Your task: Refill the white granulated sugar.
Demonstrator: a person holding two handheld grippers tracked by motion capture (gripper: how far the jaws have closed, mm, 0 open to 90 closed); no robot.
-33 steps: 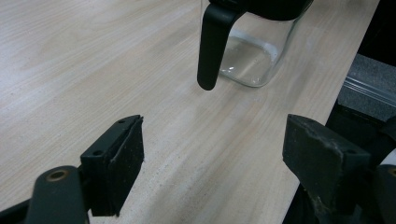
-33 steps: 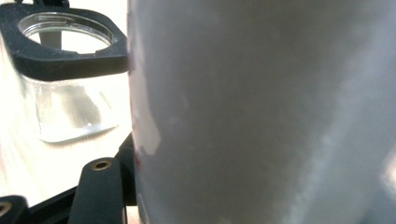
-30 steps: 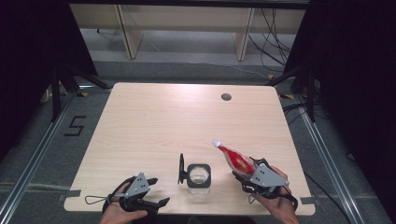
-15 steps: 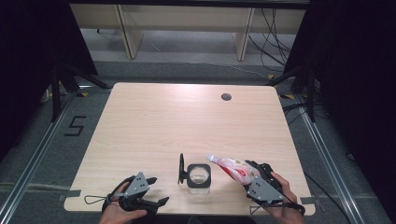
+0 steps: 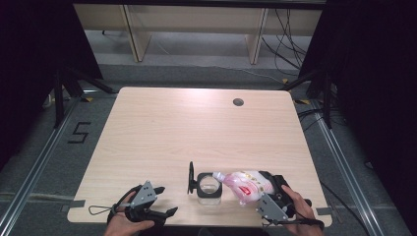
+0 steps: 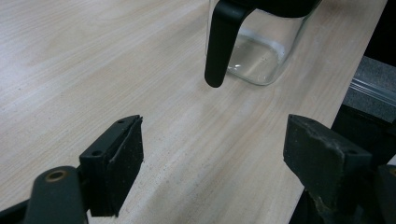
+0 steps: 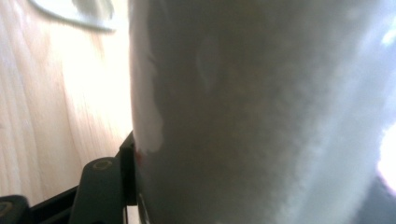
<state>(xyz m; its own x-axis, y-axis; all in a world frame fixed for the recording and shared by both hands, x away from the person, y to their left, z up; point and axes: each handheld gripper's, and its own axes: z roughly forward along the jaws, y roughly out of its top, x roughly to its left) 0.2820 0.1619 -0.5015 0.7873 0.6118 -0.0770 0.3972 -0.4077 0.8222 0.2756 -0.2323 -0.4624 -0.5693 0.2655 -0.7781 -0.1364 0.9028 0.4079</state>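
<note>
A pale pouch [image 7: 261, 116] sits right up against my camera, blurred and mostly in shadow. My left jaw presses its lower edge, with a trace of red there. To the left lies the light wooden table [image 7: 56, 116], and a glass rim [image 7: 74, 11] at the top corner.

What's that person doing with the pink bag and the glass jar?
A person holds a hand-held gripper in each hand at a wooden table. The right hand-held gripper is clamped on a pink and white pouch, tipped over so its spout points at the open top of a glass jar with a black rim and lid. The left hand-held gripper waits open beside the jar, touching nothing.
</note>
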